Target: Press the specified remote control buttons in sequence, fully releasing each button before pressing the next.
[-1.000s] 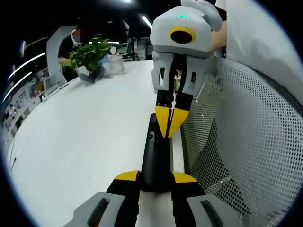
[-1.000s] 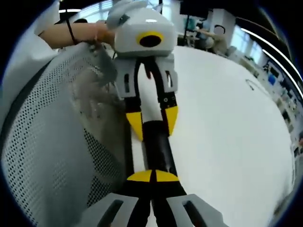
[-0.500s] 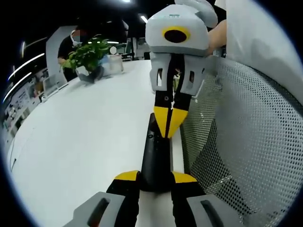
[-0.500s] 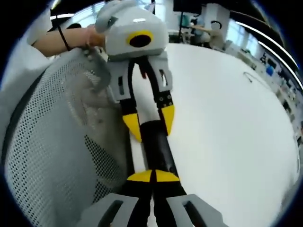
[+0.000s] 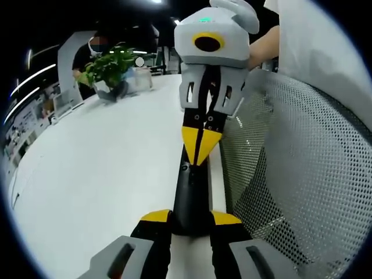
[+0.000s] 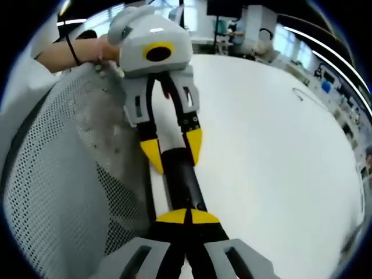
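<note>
the left gripper [image 5: 192, 216] pinched the near end of the black remote control [image 5: 190, 195] between its yellow-tipped jaws, holding it just above or on the white table [image 5: 99, 174]; which of the two could not be told. in the right gripper view the same gripper [image 6: 172, 154] appeared from the far side, jaws set either side of the remote [image 6: 181, 183].

the right gripper [image 5: 197, 152] had its jaws pressed together into a single point, with nothing between them. in the left gripper view that point sat at the far part of the remote's upper face, beside a small button. compared with a second earlier, the point had drawn back along the remote toward its far end and the gripper body had shifted up and left in that view. whether the tips still touched the face could not be told.

judgement: this read as the release after a press, or a move to a button further along. the next press would call for a clear lift first.

outward, a mesh chair back [image 5: 290, 192] stood just beside the table edge, a person's forearm [image 6: 75, 51] reached in behind it, and a potted plant [image 5: 107, 70] stood well apart at the far side.
</note>
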### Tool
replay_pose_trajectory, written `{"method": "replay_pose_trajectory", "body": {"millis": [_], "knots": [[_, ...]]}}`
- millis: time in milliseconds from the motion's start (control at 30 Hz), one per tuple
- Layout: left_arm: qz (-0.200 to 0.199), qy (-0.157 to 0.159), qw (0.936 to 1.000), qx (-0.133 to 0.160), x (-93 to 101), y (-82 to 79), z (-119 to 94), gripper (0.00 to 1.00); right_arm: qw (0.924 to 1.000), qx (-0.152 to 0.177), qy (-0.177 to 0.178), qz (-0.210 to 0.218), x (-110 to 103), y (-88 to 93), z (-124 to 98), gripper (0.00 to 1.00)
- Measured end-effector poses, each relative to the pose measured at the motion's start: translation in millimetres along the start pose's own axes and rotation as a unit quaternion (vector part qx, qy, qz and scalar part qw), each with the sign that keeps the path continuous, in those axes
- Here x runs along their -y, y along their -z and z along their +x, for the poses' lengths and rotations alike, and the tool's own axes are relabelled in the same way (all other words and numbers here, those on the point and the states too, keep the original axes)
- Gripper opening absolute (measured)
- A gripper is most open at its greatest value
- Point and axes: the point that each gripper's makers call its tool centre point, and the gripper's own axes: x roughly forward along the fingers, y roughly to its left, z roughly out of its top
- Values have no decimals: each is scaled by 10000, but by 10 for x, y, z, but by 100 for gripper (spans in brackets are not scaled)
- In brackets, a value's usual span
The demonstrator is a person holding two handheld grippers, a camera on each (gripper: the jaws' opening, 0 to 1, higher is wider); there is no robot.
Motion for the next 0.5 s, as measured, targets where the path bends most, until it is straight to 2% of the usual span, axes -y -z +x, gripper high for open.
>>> {"method": "replay_pose_trajectory", "body": {"millis": [133, 233, 333, 500], "knots": [[84, 16, 10000, -27, 2, 2, 3, 24, 9997, -240, 18, -36, 11, -8, 13, 0], [110, 28, 9999, -42, -2, 3, 2, 24, 9983, -479, 102, -330, 30, -5, 24, 0], [134, 40, 9999, -65, -6, 4, 4, 24, 9972, -600, 125, -432, 38, -11, 40, 0], [153, 63, 9998, -60, -9, 15, -1, 24, 9971, -720, 17, -247, 77, -19, 52, 0]]}}
